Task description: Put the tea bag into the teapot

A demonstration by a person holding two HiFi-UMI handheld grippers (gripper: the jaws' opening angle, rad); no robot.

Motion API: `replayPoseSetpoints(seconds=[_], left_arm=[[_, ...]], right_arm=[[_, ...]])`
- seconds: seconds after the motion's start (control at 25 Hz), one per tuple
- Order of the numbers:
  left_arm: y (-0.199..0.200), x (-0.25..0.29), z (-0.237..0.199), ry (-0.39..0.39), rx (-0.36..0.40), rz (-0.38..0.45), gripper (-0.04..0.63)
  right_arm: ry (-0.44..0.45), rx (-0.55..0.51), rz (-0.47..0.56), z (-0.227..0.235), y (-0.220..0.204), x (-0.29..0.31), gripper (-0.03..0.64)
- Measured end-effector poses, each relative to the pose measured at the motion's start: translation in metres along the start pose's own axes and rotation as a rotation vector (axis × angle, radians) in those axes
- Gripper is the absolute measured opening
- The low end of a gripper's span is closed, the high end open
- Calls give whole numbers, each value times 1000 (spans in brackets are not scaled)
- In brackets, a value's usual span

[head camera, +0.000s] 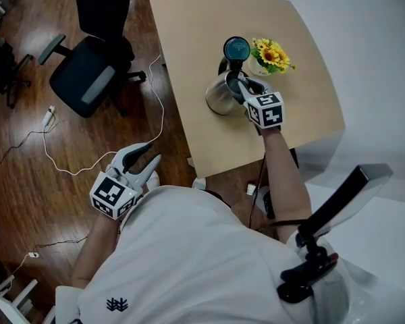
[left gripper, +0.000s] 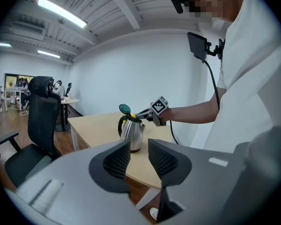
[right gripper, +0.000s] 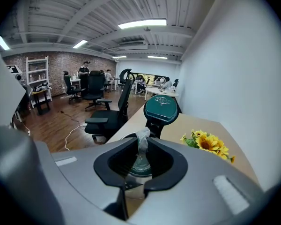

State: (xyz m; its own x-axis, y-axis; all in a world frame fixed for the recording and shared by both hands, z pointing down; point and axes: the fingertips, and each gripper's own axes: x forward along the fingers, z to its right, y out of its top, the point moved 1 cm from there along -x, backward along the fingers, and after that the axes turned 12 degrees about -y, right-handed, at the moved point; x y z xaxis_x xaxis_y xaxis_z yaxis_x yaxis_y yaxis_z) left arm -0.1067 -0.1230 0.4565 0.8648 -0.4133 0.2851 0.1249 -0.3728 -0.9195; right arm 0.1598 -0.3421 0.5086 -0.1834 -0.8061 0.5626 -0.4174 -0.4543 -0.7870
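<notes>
Tea bag comes first: we see it pinched between the two fingers of the right gripper, a pale crumpled bit of it sticking up above the pads. The fingers are closed tight on it. Straight below, through the gap behind the jaws, we look down into the open mouth of the teapot, a shiny metal pot standing on the wooden table. Its round green lid is tipped up and back on its hinge, on the far side of the mouth. We cannot tell whether the bag's lower end already reaches inside the rim.

From the head view, the right gripper has its tips at the top of the pot, with the arm stretched over the near edge of the table. A small bunch of yellow flowers sits just beside the pot, on its right.

Our left gripper hangs low beside the body, off the table and over the wooden floor. Its fingers stand apart with nothing between them. A black office chair stands to the left of the table, and a white cable trails across the boards.
</notes>
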Motion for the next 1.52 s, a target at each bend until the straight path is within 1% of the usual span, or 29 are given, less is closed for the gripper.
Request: replayPoseSetpoints(seconds=[0.32, 0.44, 0.52, 0.64, 0.8, 1.08, 1.24, 1.4, 1.52], left_arm=[[-6, -2, -1, 14, -3, -14, 95], [-6, -2, 0, 11, 2, -14, 95], [-7, -3, 0, 12, 0, -12, 95], [-8, -3, 0, 11, -7, -14, 95], [-9, -4, 0, 13, -5, -13, 95], [-6, 0, 4, -11, 9, -11, 95], [-6, 3, 8, -35, 18, -17, 95], [-4, 6, 13, -68, 28, -13, 95], [-4, 8, 17, -97, 46, -14, 95]], right_arm=[[2, -16, -27, -3, -11, 11, 72], [-2, -20, -32, -4, -13, 15, 109], [-1, -16, -34, -4, -13, 17, 150], [-4, -10, -28, -2, -11, 16, 176], [-10, -24, 8, -2, -2, 6, 179], [-12, 6, 82, -4, 22, -27, 179], [-25, 49, 122, -5, 30, -56, 179], [-33, 93, 150, -13, 31, -93, 179], [-40, 124, 159, -21, 23, -121, 179]])
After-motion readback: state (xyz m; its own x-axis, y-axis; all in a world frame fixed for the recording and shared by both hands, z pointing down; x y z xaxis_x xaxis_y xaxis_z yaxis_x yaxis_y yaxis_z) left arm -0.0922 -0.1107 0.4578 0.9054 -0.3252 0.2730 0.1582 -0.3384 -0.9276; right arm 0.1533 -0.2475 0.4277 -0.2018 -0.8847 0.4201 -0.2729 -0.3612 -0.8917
